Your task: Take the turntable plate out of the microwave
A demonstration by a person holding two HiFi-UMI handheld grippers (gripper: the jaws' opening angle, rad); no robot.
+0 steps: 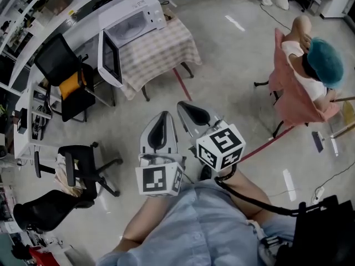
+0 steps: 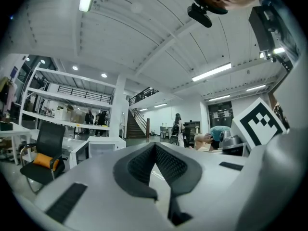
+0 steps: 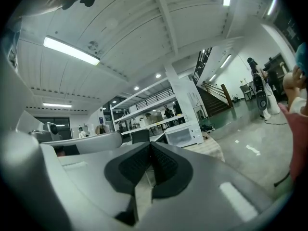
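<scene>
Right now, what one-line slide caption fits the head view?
Left gripper and right gripper, fingers shut and empty, point toward the open-doored microwave on a checkered table ahead.

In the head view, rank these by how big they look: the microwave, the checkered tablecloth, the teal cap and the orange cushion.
1. checkered tablecloth
2. microwave, not far behind, counting its open door
3. teal cap
4. orange cushion

Bright ceiling strip lights, fisheye-warped edges, soft shadows
</scene>
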